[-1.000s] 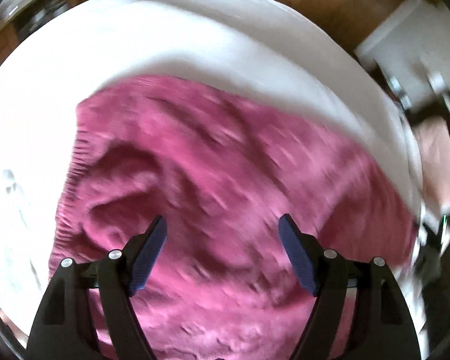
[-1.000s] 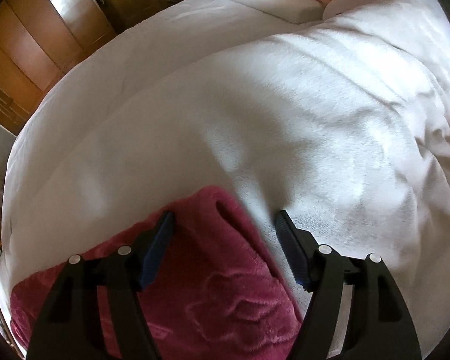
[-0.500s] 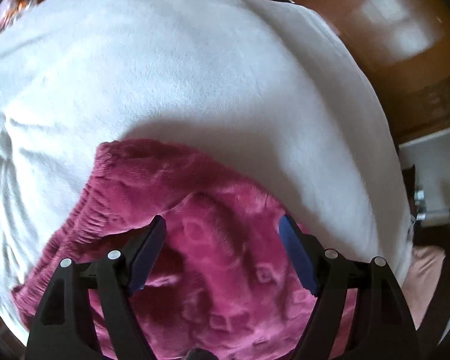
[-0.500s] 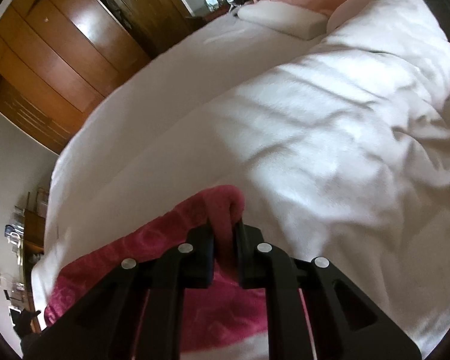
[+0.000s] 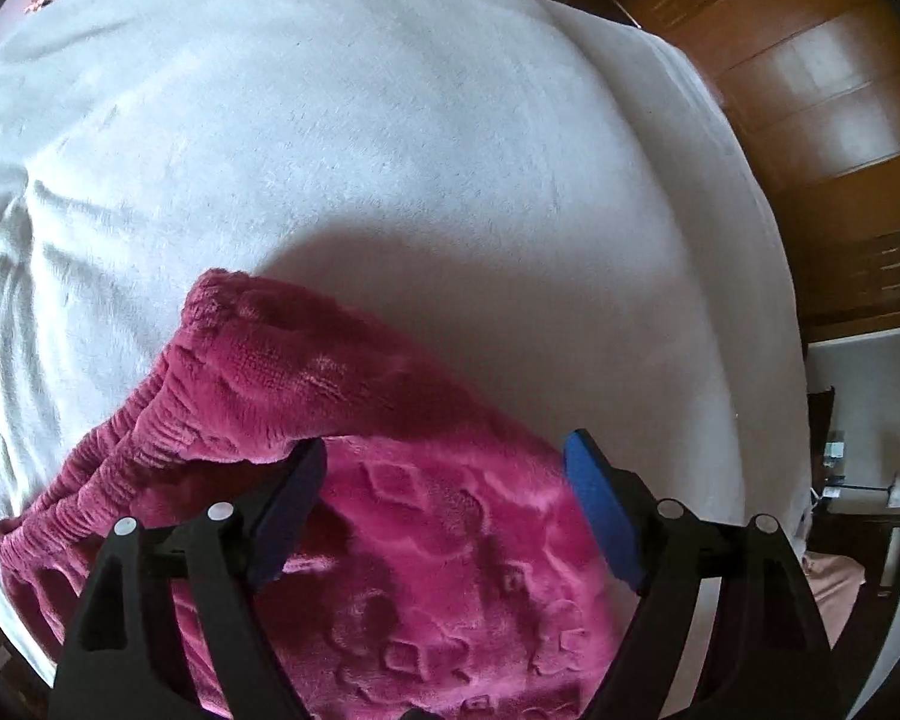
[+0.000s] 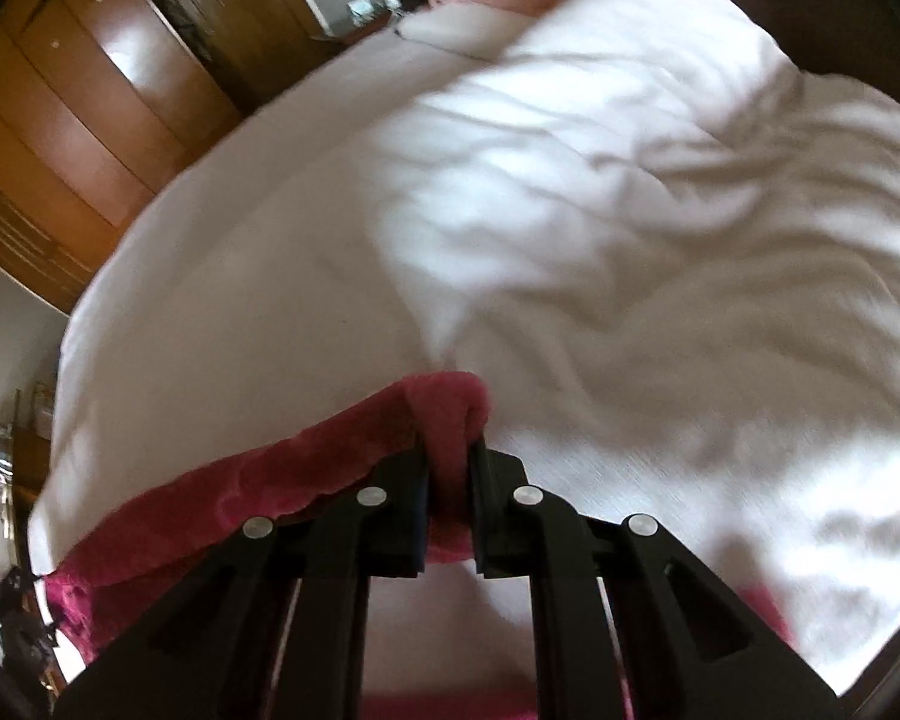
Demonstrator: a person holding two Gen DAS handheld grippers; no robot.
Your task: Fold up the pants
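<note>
I count one pair of fuzzy magenta fleece pants [image 5: 426, 516] near me, one wide white bed cover [image 5: 342, 138] under them, one white pillow [image 6: 450, 30] far off, and two black tongs of mine, left gripper [image 5: 444, 480] and right gripper [image 6: 448, 468].

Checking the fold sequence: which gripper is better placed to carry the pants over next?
Right, probably. The right gripper is shut on a bunched edge of the pants, lifted off the bed. The left gripper hangs open above them, gripping nothing.
</note>
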